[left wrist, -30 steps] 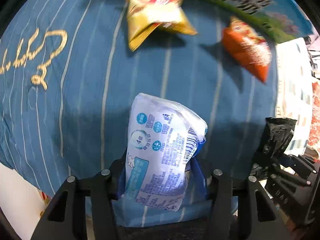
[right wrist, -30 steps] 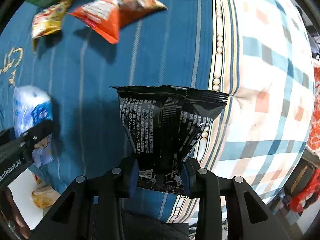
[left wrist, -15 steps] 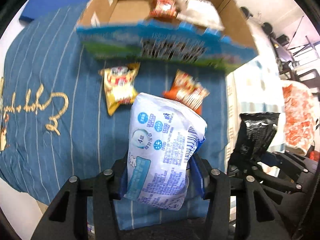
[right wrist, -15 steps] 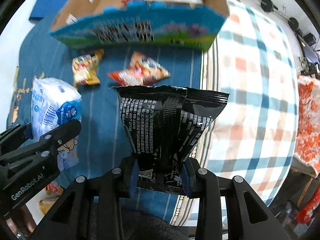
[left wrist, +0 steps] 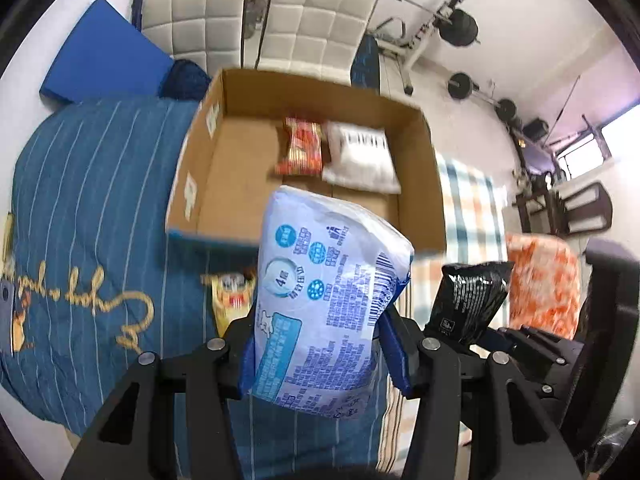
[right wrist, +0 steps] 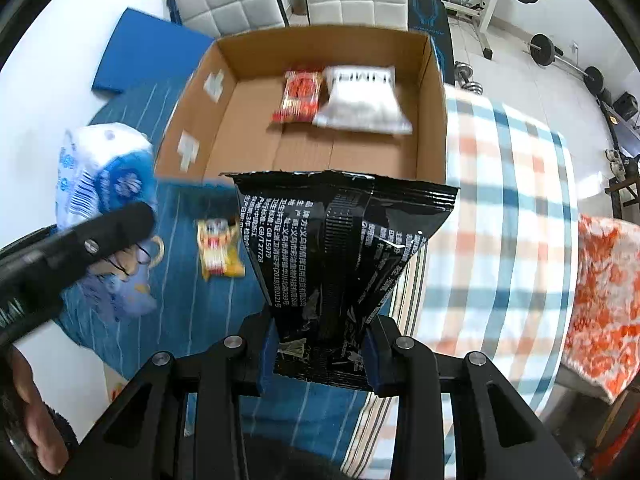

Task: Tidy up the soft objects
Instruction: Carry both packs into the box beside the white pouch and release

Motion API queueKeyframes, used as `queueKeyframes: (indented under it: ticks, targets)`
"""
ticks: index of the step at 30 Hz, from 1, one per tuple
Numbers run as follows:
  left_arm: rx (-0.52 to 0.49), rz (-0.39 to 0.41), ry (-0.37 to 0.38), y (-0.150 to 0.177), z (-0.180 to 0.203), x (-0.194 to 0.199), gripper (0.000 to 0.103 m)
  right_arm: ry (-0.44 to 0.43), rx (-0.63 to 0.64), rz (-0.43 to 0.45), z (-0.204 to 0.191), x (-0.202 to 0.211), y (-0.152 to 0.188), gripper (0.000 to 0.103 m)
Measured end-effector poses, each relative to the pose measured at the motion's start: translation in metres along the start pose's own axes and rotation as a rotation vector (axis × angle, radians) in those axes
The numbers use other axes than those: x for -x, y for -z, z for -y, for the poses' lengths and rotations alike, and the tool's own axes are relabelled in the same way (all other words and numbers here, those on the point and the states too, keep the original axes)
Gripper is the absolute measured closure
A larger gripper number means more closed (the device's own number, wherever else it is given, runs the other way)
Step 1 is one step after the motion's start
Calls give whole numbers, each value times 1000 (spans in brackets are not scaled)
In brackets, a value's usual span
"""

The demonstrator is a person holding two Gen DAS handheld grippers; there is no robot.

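Observation:
My left gripper (left wrist: 320, 354) is shut on a white and blue tissue pack (left wrist: 328, 300), held upright above the bed. My right gripper (right wrist: 318, 356) is shut on a black snack bag (right wrist: 340, 256), also held up. Both are raised in front of an open cardboard box (left wrist: 192, 176) (right wrist: 432, 120). Inside the box lie a red snack packet (left wrist: 302, 148) (right wrist: 300, 96) and a white bag (left wrist: 360, 156) (right wrist: 360, 100). A yellow snack bag (right wrist: 218, 248) (left wrist: 230, 300) lies on the blue bedspread before the box. The black bag (left wrist: 468, 300) and the tissue pack (right wrist: 104, 176) each show in the other view.
The box stands on a bed with a blue striped bedspread (left wrist: 80, 200) and a checked blanket (right wrist: 512, 220). An orange patterned cloth (right wrist: 604, 296) lies at the right. White padded chairs (left wrist: 316, 16), a blue mat (left wrist: 104, 64) and gym weights (right wrist: 560, 52) are behind.
Both grippers have risen and tilted up with their packs; the box interior is now in full view. The orange snack bag seen earlier is now hidden.

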State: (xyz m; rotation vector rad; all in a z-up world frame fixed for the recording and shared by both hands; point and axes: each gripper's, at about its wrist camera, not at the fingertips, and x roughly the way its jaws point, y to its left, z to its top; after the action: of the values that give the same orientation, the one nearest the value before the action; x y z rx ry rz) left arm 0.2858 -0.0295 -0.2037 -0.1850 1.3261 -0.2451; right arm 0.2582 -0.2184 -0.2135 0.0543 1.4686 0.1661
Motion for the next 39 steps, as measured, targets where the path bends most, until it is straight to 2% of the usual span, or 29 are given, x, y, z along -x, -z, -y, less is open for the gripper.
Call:
queueKeyframes:
  ticks: [6, 11, 14, 19, 24, 33, 35, 39]
  targets:
    - [46, -26, 11, -73, -16, -23, 55, 14, -21, -18, 24, -36, -71, 66]
    - [111, -135, 48, -113, -34, -76, 54, 36, -34, -85, 38, -94, -128, 66]
    - [146, -194, 34, -130, -46, -113, 54, 46, -31, -149, 41, -135, -153, 65]
    - [195, -273, -12, -154, -67, -175, 54, 87, -10, -252, 39, -197, -166, 65]
    - [206, -312, -42, -173, -78, -211, 54, 104, -1, -331, 36, -240, -166, 65]
    - [119, -313, -139, -197, -78, -235, 50, 122, 7, -390, 33, -273, -168, 62]
    - [93, -320, -145, -198, -76, -239, 45, 122, 2, -400, 33, -277, -169, 60]
    - [66, -322, -147, -196, -73, -240, 43, 123, -7, -407, 34, -280, -171, 58]
